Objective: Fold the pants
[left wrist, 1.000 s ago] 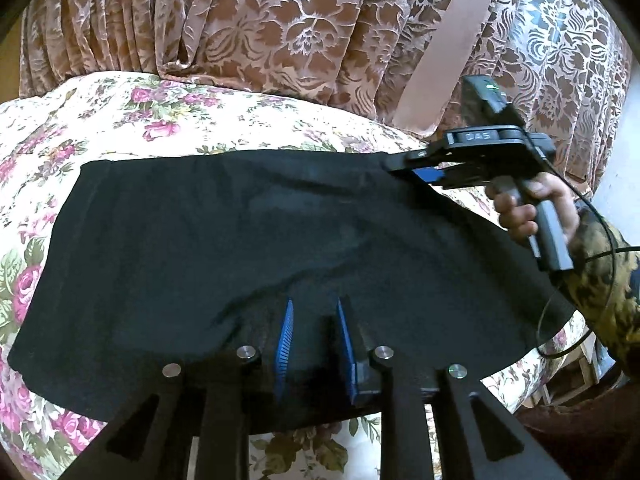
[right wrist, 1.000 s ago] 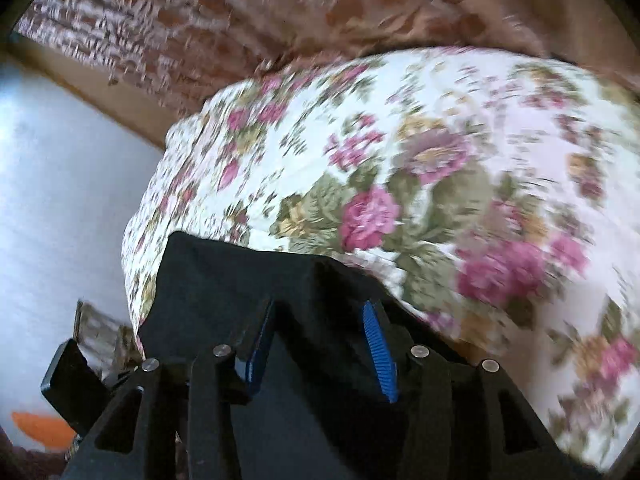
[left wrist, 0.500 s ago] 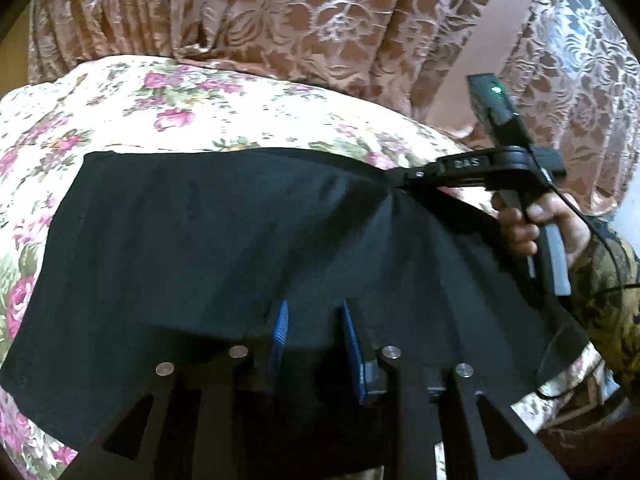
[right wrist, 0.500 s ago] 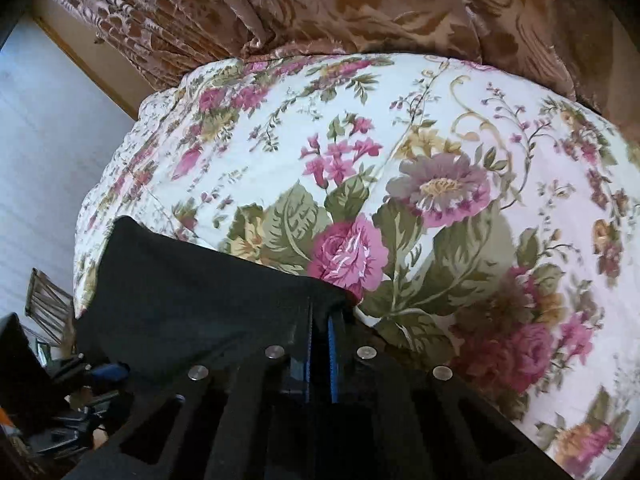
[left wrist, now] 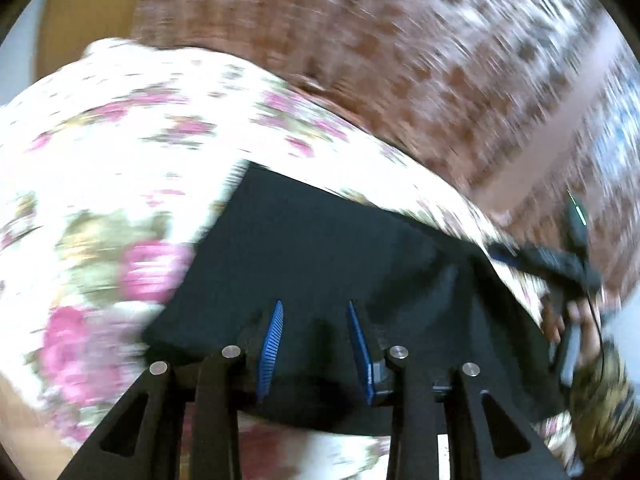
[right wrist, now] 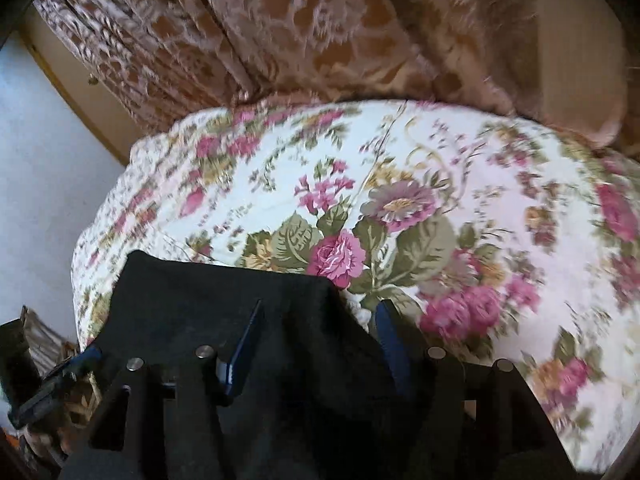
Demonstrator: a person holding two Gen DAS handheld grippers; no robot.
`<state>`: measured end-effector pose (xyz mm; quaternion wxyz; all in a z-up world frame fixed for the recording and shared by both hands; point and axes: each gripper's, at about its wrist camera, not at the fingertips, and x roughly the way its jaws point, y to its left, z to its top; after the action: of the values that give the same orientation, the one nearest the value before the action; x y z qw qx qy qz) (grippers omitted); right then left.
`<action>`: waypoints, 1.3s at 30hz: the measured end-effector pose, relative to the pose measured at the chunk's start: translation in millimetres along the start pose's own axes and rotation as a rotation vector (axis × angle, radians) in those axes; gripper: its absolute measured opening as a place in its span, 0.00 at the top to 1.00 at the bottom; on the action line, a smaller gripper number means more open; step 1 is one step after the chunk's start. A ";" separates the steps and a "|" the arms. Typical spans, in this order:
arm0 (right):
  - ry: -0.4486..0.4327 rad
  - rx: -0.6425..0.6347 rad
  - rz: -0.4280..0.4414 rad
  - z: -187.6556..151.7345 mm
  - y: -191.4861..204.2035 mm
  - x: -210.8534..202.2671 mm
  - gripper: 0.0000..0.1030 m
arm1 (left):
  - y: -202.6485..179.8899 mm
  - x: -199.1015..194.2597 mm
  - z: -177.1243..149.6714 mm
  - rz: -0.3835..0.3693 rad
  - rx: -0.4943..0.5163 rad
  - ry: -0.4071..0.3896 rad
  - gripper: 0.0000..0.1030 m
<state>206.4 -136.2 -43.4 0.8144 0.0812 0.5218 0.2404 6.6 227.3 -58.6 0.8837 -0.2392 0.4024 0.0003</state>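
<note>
The black pants (left wrist: pixel 320 248) lie on the floral bedspread (left wrist: pixel 120 152); the left wrist view is blurred by motion. My left gripper (left wrist: pixel 314 312) hovers over their near edge, its jaws opening, with black cloth showing in the gap and the pads clear of it. Over the pants' (right wrist: pixel 224 292) far corner my right gripper (right wrist: pixel 320 312) is also opening, cloth lying loose between its blue pads (right wrist: pixel 250 336). A hand holds the right gripper (left wrist: pixel 498 250) at the pants' right edge. The left gripper (right wrist: pixel 90 354) shows at the lower left of the right wrist view.
Brown patterned curtains (right wrist: pixel 280 28) hang behind the bed. The bedspread (right wrist: pixel 440 208) stretches bare beyond the pants' corner. A pale floor or wall (right wrist: pixel 44 168) lies past the bed's left edge, with a wicker object (right wrist: pixel 40 336) low beside it.
The right gripper was shut on the pants' corner half a second ago; its jaws now stand apart. The left gripper's jaws have widened, and its view has swung and rolled over the pants.
</note>
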 end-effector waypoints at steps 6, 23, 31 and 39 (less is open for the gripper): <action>-0.054 0.002 0.008 -41.0 17.1 -43.1 0.42 | 93.2 -44.1 -1.1 0.015 -0.305 -0.068 0.66; 0.036 -0.035 0.022 -150.7 64.6 -52.3 0.42 | 82.4 -2.2 -8.0 -0.082 -0.340 0.009 0.82; 0.058 -0.003 -0.013 -159.1 56.0 -40.5 0.42 | 73.6 -8.6 -7.8 0.045 -0.231 -0.020 0.95; 0.070 -0.065 -0.034 -162.5 67.6 -29.4 0.20 | 60.3 -7.7 -12.7 0.265 -0.113 -0.015 0.69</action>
<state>31.2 -110.5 -65.5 0.8019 0.0373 0.5432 0.2460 -19.3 276.8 -85.8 0.8640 -0.2334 0.4230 0.1417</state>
